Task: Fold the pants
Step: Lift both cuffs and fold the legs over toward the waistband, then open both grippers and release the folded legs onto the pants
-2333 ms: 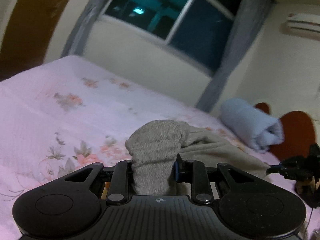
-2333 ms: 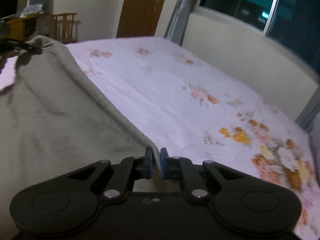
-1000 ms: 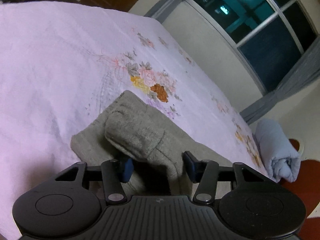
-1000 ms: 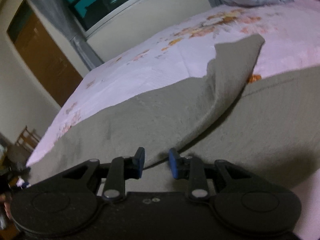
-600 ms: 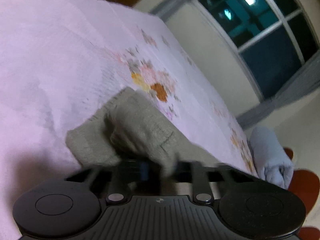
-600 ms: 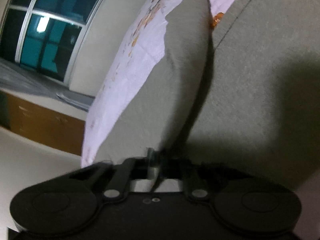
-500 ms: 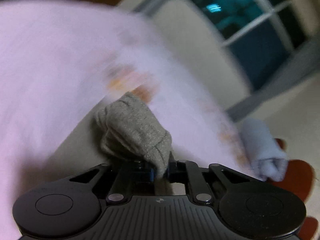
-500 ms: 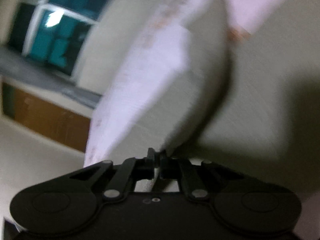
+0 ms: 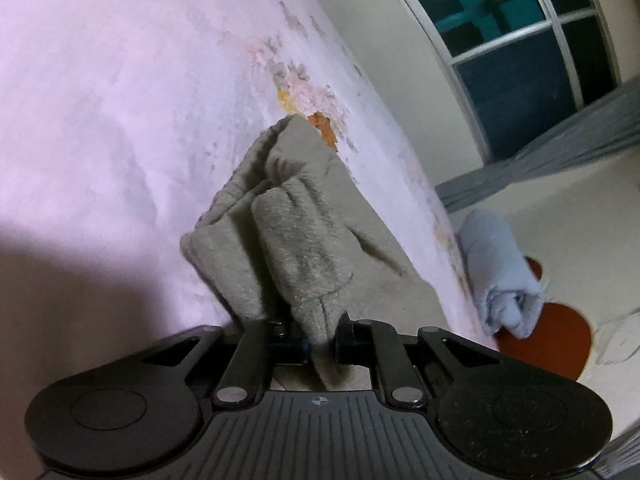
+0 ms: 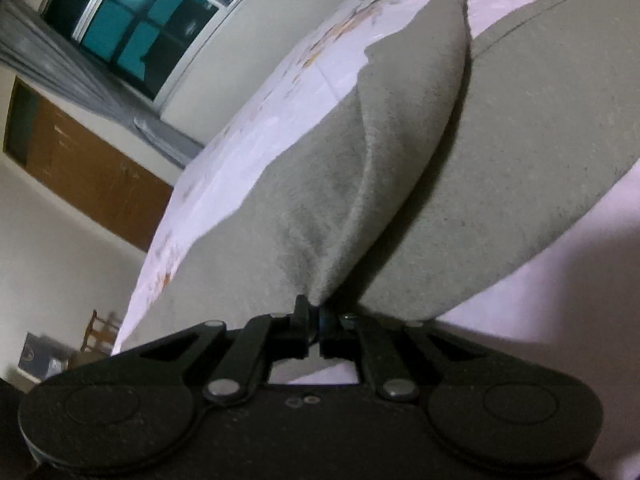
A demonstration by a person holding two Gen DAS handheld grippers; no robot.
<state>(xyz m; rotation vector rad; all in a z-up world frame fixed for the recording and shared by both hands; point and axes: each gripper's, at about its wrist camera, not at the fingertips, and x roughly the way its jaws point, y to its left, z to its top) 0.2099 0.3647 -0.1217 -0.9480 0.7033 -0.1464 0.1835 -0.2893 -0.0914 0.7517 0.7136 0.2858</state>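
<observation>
Grey fleece pants (image 9: 288, 240) lie on a pink floral bedsheet (image 9: 120, 80). My left gripper (image 9: 322, 346) is shut on a bunched, ribbed end of the pants and holds it raised off the sheet. In the right wrist view my right gripper (image 10: 314, 320) is shut on a fold of the same pants (image 10: 400, 152). That fold stands up as a ridge over the flat lower layer, which spreads to the right.
A rolled pale blue blanket (image 9: 496, 272) lies at the bed's far end by a red-brown headboard (image 9: 548, 344). A dark window (image 9: 520, 40) with grey curtains runs along the bed. A brown door (image 10: 92, 172) and a wooden chair (image 10: 100, 332) stand beyond the bed.
Both grippers were open over the pants on the bed one second ago. Both have since closed on the fabric and lifted it, and both views have tilted.
</observation>
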